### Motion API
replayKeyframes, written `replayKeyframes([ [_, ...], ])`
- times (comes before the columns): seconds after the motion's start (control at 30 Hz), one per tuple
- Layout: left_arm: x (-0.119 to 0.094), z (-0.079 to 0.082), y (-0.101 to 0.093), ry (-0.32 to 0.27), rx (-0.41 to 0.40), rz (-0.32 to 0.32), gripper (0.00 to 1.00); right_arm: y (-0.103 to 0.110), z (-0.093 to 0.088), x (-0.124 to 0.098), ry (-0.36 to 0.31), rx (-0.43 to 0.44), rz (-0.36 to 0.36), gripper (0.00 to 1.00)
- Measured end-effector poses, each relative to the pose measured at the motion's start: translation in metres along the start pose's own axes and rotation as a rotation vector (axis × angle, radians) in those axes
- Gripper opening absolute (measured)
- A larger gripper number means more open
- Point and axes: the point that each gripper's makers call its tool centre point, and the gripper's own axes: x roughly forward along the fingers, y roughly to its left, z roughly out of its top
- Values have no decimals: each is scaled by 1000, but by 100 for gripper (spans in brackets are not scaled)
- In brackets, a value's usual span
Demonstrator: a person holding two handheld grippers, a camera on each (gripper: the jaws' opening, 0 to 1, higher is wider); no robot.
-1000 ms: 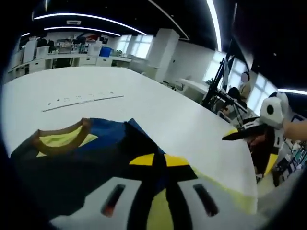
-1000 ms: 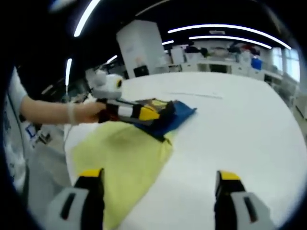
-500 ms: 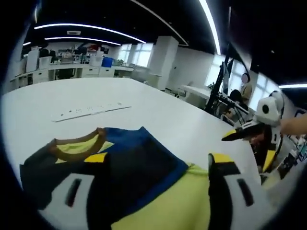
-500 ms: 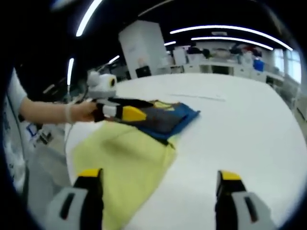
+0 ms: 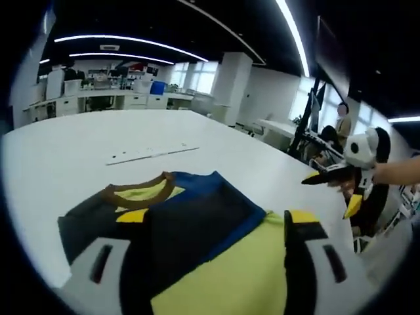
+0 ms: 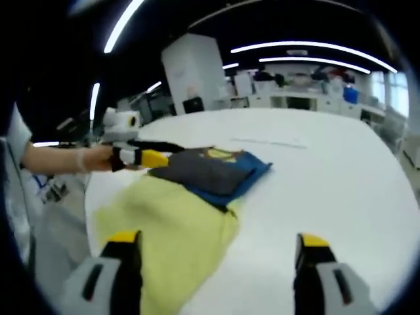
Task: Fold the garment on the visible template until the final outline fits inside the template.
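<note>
The shirt [image 6: 197,197] lies on the big white table [image 6: 328,170], left of the middle in the right gripper view, with its dark blue part folded over the yellow part. The left gripper [image 5: 207,262] is wide open with nothing in it. The right gripper [image 6: 220,275] is wide open too, over the table's near edge.

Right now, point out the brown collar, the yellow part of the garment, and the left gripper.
brown collar [image 5: 141,186], left gripper view, on its front band.
yellow part of the garment [image 6: 172,220], right gripper view, mid-panel.
left gripper [image 6: 157,159], right gripper view, at its jaw tips.
</note>
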Motion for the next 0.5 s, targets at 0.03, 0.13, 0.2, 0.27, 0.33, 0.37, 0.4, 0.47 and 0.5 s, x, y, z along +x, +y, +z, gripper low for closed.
replayKeyframes([
  [0.03, -9, -1, 5, -1, 5, 13, 79, 1, 3, 1, -11, 8, 3, 97],
  [0.13, -28, -5, 15, -1, 1, 42, 79, 5, 7, 1, -16, -5, 8, 97],
  [0.2, -39, -7, 21, -5, -4, 64, 78, 5, 8, 2, -14, -8, 10, 97],
  [0.27, -51, -11, 27, -7, -9, 80, 78, 7, 10, 1, -19, -7, 14, 97],
  [0.33, -64, -15, 31, -3, -18, 95, 78, 9, 14, 1, -32, 7, 20, 97],
  [0.37, -70, -17, 32, -2, -14, 100, 78, 9, 16, 1, -36, 11, 23, 97],
  [0.4, -78, -19, 32, 1, -12, 109, 78, 10, 16, 0, -38, 11, 25, 97],
  [0.47, -89, -21, 31, -8, -26, 106, 78, 12, 19, -1, -42, 7, 26, 97],
  [0.5, -96, -21, 31, -16, -45, 106, 78, 12, 19, -2, -41, 5, 24, 97],
])
